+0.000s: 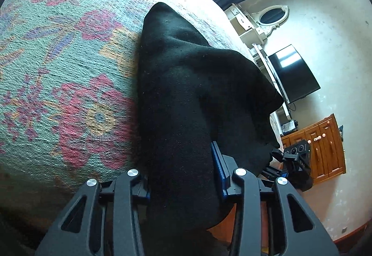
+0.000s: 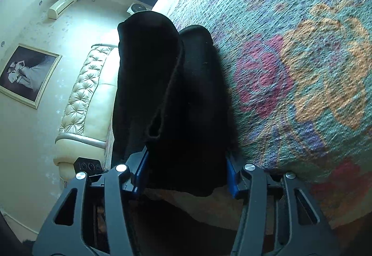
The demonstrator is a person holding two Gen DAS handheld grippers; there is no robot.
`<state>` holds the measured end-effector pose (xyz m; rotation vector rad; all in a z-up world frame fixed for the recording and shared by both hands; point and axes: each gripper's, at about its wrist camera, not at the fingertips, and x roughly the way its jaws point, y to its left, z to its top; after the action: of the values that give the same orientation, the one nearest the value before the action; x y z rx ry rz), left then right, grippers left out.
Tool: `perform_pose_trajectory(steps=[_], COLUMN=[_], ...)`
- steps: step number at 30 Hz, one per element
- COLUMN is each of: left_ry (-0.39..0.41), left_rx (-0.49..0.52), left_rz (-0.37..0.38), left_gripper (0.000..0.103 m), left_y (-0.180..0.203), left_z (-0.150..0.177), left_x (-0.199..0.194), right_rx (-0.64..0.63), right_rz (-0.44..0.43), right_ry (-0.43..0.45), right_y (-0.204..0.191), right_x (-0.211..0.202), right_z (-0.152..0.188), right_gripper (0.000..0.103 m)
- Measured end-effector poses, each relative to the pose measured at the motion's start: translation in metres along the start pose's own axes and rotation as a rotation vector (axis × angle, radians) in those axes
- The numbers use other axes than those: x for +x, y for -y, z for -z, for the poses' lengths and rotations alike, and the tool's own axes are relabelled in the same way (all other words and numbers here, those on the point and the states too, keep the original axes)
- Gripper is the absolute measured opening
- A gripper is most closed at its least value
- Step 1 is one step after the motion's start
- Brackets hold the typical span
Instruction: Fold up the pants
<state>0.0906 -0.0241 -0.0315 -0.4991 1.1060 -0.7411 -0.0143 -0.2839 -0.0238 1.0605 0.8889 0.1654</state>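
Note:
Black pants (image 1: 186,98) hang lifted over a bed with a floral cover (image 1: 58,70). My left gripper (image 1: 183,177) has a thick bunch of the black cloth between its blue-padded fingers (image 1: 218,163). My right gripper (image 2: 186,174) likewise has black pants cloth (image 2: 181,93) between its fingers (image 2: 232,177), with a folded hem edge running up the middle. The right gripper also shows in the left wrist view (image 1: 295,158), to the right beyond the cloth. The cloth hides the fingertips in both views.
The floral bed cover (image 2: 302,70) fills one side of each view. A tufted cream headboard (image 2: 81,93) and framed picture (image 2: 25,74) are left in the right wrist view. A TV (image 1: 293,74), wooden cabinet (image 1: 323,146) and oval mirror (image 1: 272,15) stand by the wall.

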Motion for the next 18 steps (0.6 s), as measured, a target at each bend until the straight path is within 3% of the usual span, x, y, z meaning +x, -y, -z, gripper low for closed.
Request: perform_pose_trajectory(steps=[18], left_ry=[0.035], left_rx=[0.018], left_rz=[-0.049], left_gripper=[0.037], left_y=[-0.008], left_z=[-0.001], left_x=[-0.007], right_rx=[-0.021], right_rz=[0.031], right_ry=[-0.012], right_y=[-0.032], right_x=[0.035], right_z=[-0.009], right_gripper=[0.048])
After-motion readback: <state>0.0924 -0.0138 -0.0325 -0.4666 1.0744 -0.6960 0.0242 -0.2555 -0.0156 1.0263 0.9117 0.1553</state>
